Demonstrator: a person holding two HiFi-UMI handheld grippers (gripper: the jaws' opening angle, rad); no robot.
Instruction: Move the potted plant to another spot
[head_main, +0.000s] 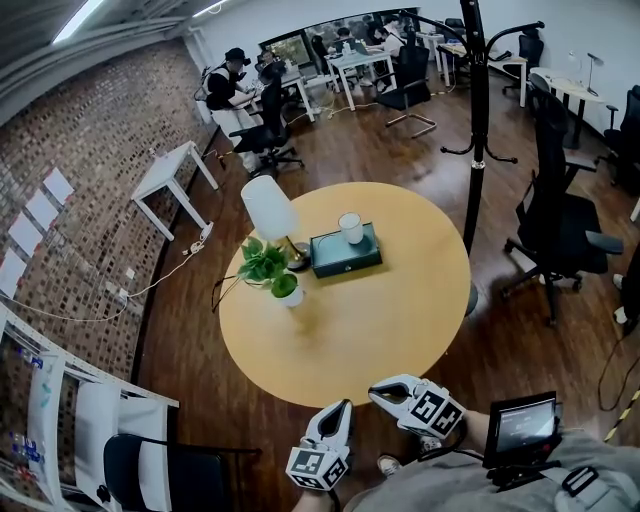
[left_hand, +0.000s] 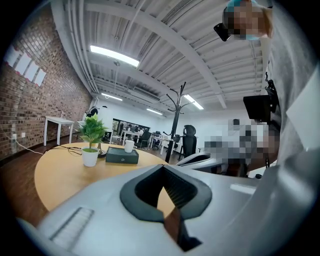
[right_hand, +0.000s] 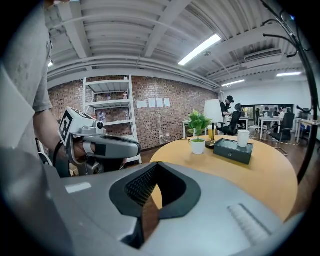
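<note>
On round table (head_main: 400, 330), far side: potted plant (head_main: 272, 271), small white pot, likely light, leaves fragile; grasp pot wall. Left gripper (head_main: 338, 408) and right gripper (head_main: 378, 395): jaws closed, empty.

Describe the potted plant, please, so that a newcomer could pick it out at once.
Find the round wooden table in the office. Toward its left side in the head view, beside a white-shaded lamp and a dark box bearing a white cup, stands the potted plant. It alone has green leaves, rising from a small white pot.
</note>
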